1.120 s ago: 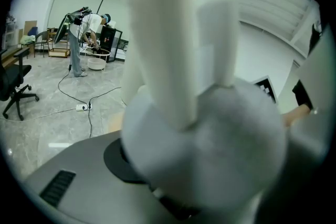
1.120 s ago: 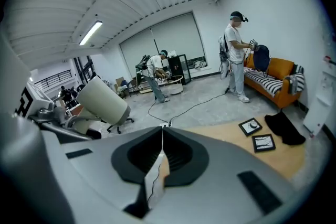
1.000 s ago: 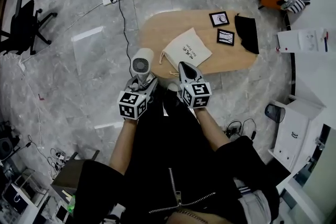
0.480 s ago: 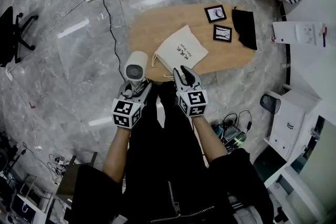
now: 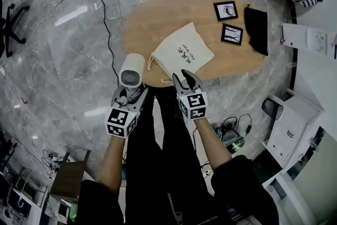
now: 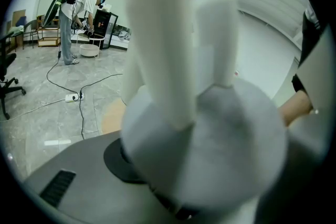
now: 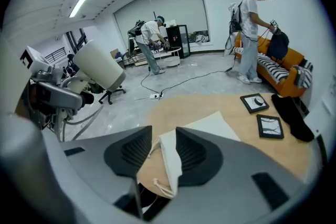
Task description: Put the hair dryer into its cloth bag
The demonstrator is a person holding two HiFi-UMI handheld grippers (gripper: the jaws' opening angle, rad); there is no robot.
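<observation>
Opening as I watch, the jaws of the right gripper (image 7: 164, 132) are spreading. The near edge of the bag (image 7: 170, 157) shows in the gap between them, but the pads do not press on the cloth. The jaws of the left gripper (image 5: 128, 96) are clamped on the handle of the dryer (image 5: 131, 68). Its barrel stands above them, off the near left edge of the table (image 5: 158, 13) and over the floor.

The bag lies flat on the table with its drawstring mouth toward the person. The dryer is just beside it on the left, apart from it.

By my reading, the step in hand is getting hold of the bag's mouth, and the dryer is not yet in. The next move seems to call for the right jaws to pinch only the top layer of the mouth and lift it so it gapes. The left hand could then steer the barrel in.
</observation>
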